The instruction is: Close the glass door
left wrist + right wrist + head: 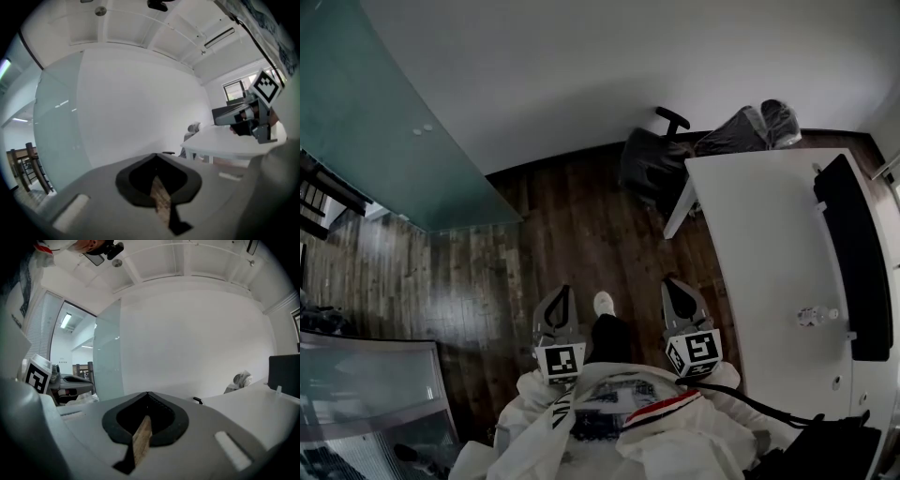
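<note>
The glass door [384,122] is a tall frosted greenish panel at the upper left of the head view, with a dark opening [323,202] at its lower left end. It also shows at the left of the left gripper view [56,140] and left of middle in the right gripper view [108,357]. Both grippers are held low in front of the person, well short of the door. The left gripper [563,292] [156,155] has its tips together with nothing between them. The right gripper [671,283] [147,393] is likewise shut and empty.
A white desk [769,244] runs along the right, carrying a black monitor [853,253]. A dark office chair [656,159] stands at its far end. Dark wood floor [553,234] stretches between the person and the white wall [628,66]. A glass counter [366,384] sits at lower left.
</note>
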Motion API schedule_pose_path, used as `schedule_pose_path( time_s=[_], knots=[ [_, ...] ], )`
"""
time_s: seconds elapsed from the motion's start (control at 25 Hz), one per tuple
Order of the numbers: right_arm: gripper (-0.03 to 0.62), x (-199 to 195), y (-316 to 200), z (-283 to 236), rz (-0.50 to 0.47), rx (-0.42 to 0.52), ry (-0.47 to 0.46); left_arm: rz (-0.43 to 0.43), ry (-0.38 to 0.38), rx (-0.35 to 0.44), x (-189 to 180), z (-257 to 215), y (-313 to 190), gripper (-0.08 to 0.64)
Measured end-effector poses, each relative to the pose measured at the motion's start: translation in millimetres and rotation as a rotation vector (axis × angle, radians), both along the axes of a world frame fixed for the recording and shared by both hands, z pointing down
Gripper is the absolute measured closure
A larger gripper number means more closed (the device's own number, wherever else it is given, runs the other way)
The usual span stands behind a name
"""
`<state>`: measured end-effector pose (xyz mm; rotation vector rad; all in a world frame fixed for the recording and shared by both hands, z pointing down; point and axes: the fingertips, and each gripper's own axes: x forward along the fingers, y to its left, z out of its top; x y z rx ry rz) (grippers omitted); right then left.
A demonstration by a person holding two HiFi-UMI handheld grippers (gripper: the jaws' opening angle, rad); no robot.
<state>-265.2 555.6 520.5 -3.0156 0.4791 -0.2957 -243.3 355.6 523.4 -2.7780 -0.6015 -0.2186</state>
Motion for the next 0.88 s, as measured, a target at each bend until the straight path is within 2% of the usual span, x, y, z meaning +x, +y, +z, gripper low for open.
schedule_pose_path(
  time_s=[0.32,0.56,0.72,0.88],
  knots=[
    [0.586,126,-26,-11,-0.007,-0.017,-0.009,0.0,-0.004,-0.002,122,-14,-22,0.558],
    [0.586,203,-56,-20,-0.06,-0.04,-0.001,-0.02,0.016,-0.004,197,-17,-46,0.558],
    [0.586,234,-72,-29,-0.067,-0.074,0.021,-0.04,0.032,-0.029,227,-7,-59,0.558],
    [0.586,245,-81,-30,-0.083,-0.103,0.013,-0.042,0.044,-0.038,241,-10,-63,0.558]
  ],
)
